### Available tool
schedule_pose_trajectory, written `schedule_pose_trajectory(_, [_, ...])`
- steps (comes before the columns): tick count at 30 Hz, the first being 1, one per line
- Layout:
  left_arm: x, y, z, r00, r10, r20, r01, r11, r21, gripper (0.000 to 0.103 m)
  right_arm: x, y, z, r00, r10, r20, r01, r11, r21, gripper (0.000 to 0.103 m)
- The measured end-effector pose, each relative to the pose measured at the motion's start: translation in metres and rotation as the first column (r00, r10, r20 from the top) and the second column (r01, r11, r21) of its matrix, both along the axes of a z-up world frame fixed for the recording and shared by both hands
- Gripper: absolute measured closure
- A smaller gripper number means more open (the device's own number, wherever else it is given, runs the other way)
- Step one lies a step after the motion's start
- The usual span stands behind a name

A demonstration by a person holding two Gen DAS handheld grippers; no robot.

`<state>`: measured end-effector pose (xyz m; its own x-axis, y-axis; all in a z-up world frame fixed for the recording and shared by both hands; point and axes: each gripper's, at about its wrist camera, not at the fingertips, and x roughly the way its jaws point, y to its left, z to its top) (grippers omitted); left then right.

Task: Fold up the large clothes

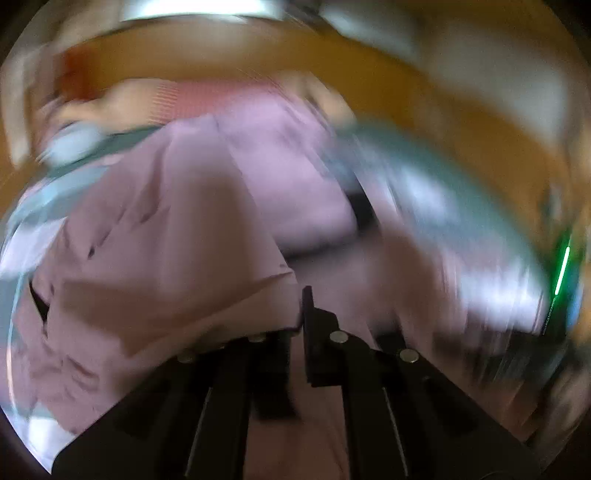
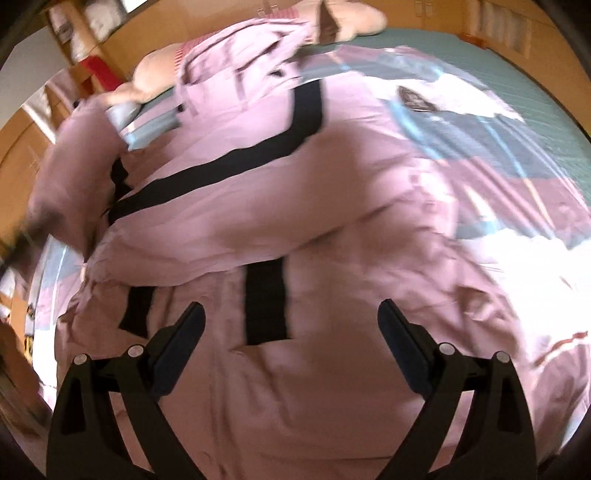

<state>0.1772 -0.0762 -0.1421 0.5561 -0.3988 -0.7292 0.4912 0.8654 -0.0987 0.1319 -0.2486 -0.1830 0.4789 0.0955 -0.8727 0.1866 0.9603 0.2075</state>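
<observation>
A large pink garment with black stripes [image 2: 295, 192] lies spread over a bed. In the left wrist view, which is blurred by motion, my left gripper [image 1: 300, 317] is shut on an edge of the pink garment [image 1: 177, 236], and a fold of the cloth hangs from its jaws to the left. In the right wrist view my right gripper [image 2: 291, 321] is open and empty, its fingers [image 2: 184, 332] wide apart just above the garment near a short black stripe [image 2: 266, 299].
The bed has a patterned blue, white and teal cover [image 2: 480, 122]. A beige plush toy [image 2: 343, 22] lies at the head of the bed. Wooden cupboards [image 2: 517, 33] stand around the bed. A red object [image 2: 99, 70] is at the far left.
</observation>
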Motion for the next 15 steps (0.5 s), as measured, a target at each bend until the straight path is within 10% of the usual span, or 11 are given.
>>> schedule_pose_trajectory(5, [-0.041,-0.07,-0.057,0.991,-0.124,-0.055,0.135,0.944,0.301,0.066,-0.022,-0.035,-0.003,0.995,-0.094,-0.026,0.094,0.995,0.024,0.008])
schedule_pose_trajectory(9, [-0.074,-0.069,-0.017,0.983,-0.18,0.026,0.169,0.959,0.229,0.015,-0.03,-0.051,-0.002,0.991,-0.132,-0.023,0.133,0.989,0.063,0.008])
schedule_pose_trajectory(15, [-0.088,-0.014,0.055,0.979,-0.017,0.205,0.0,0.997,0.081,0.009,-0.02,-0.022,0.013,0.998,-0.058,0.007,0.058,0.998,-0.015,0.008])
